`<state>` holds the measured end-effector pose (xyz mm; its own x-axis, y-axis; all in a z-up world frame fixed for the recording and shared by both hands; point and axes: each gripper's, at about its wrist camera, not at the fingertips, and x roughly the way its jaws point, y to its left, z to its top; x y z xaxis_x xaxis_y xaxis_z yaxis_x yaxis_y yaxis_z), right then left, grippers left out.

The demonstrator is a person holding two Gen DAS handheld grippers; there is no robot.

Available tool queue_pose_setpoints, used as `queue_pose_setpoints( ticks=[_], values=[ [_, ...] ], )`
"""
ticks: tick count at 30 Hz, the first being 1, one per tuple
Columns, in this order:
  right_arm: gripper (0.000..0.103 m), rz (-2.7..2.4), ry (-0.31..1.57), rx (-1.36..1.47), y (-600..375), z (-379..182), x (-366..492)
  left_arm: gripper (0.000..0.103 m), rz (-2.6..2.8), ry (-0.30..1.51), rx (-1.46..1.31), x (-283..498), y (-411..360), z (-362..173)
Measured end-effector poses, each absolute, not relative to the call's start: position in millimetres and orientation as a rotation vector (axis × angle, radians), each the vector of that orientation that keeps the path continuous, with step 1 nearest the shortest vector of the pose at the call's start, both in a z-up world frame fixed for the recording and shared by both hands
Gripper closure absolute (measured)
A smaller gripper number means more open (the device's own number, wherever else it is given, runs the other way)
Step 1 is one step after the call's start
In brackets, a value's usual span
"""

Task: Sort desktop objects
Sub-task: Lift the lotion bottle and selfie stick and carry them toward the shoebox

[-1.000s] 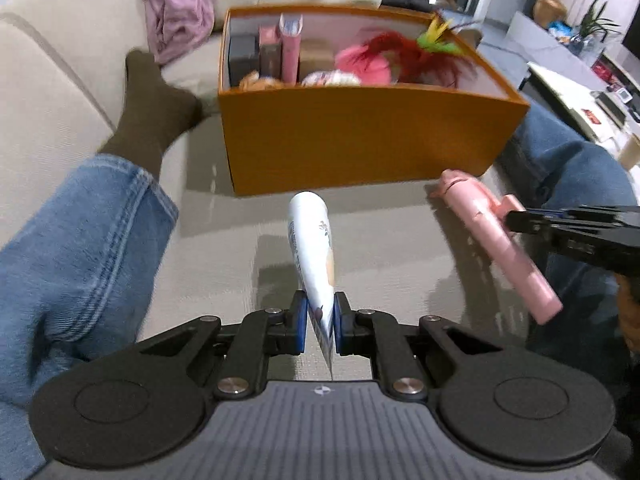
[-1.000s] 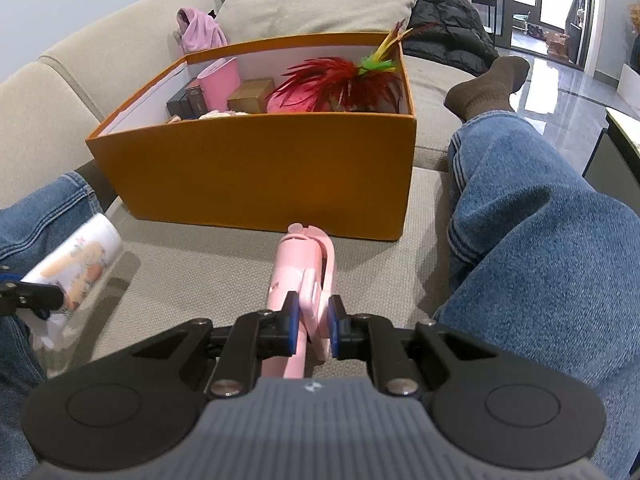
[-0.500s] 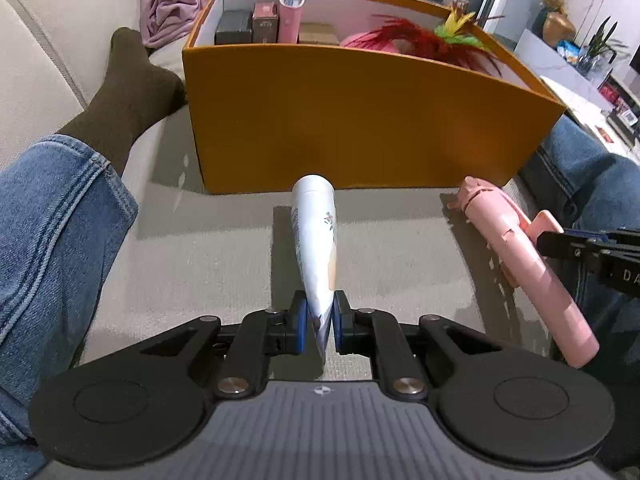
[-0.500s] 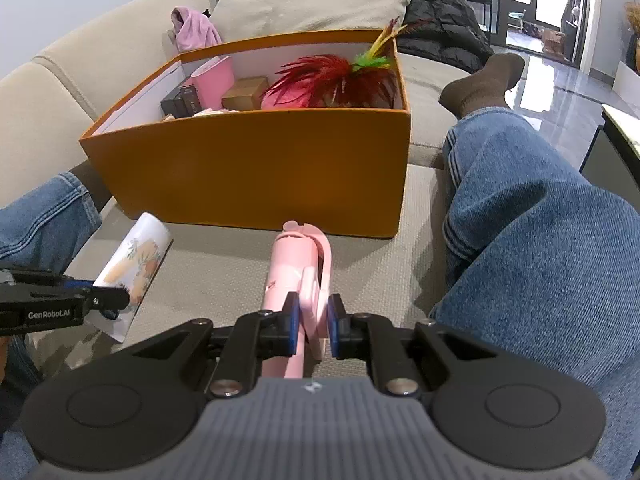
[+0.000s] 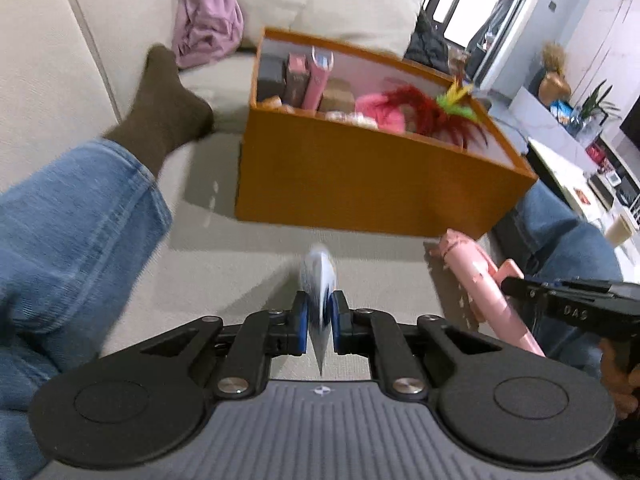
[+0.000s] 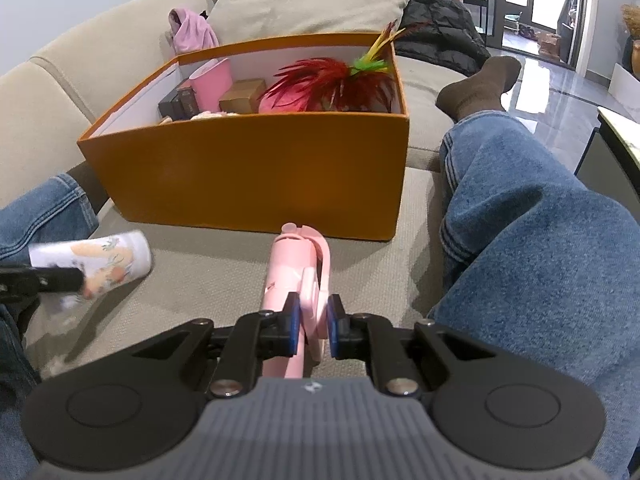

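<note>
Left wrist view: the left gripper point(image 5: 319, 322) is seen clenched on the flat crimped tail of a white tube point(image 5: 318, 280), a grip probably chosen because that thin end fits between the blue pads, and its jaws have just been closing a little further on the tube, which sits between them. The tube is blurred here, but its long axis is seen running forward from the jaws, with the rounded cap end pointed toward the near wall of the orange box point(image 5: 360, 184); in the right wrist view the same tube point(image 6: 108, 262) is shown lying nearly level above the beige sofa cushion point(image 6: 208, 276), cap end toward the middle. In that view, the right gripper point(image 6: 312, 330) is clamped on a tab at the side of a pink stick point(image 6: 296, 264), whose long axis is likewise pointed away from the jaws toward the box point(image 6: 256, 168), with its far tip just short of the box wall. Both things are held in front of the box rather than over it, so neither is judged to be sorted yet. The box is set on the cushion between the person's two jeans-clad legs point(image 6: 540, 248), within easy reach, and is already partly filled with small cartons and a red feather toy point(image 6: 332, 84).
</note>
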<state>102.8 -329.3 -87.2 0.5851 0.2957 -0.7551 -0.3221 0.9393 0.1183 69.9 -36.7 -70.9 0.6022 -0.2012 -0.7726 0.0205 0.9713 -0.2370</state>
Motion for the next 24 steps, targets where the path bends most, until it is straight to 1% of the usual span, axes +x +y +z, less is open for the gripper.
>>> queue_pose_setpoints(
  ticks=[4,9,14,18,21,24],
  values=[
    [0.09,0.394,0.848,-0.015,-331.4,-73.6,98.6,0.093,-0.123,0.865,-0.204,66.0,-33.8,-52.8],
    [0.09,0.477,0.84,0.048,-339.9,-42.7,92.9,0.093,-0.137,0.825,-0.191,64.8,-36.3,-37.5],
    [0.091,0.528,0.77,0.09,-347.9,9.3,87.5,0.093,-0.158,0.771,-0.177,64.1,-37.2,-18.2],
    [0.091,0.495,0.724,0.06,-341.8,47.7,107.9,0.093,-0.183,0.724,-0.166,65.4,-39.9,-2.7],
    [0.091,0.434,0.769,0.001,-333.0,60.0,145.5,0.093,-0.205,0.692,-0.162,65.1,-41.9,4.5],
    [0.091,0.351,0.886,-0.039,-326.6,57.5,193.7,0.093,-0.228,0.667,-0.171,64.4,-42.1,8.7]
  ],
)
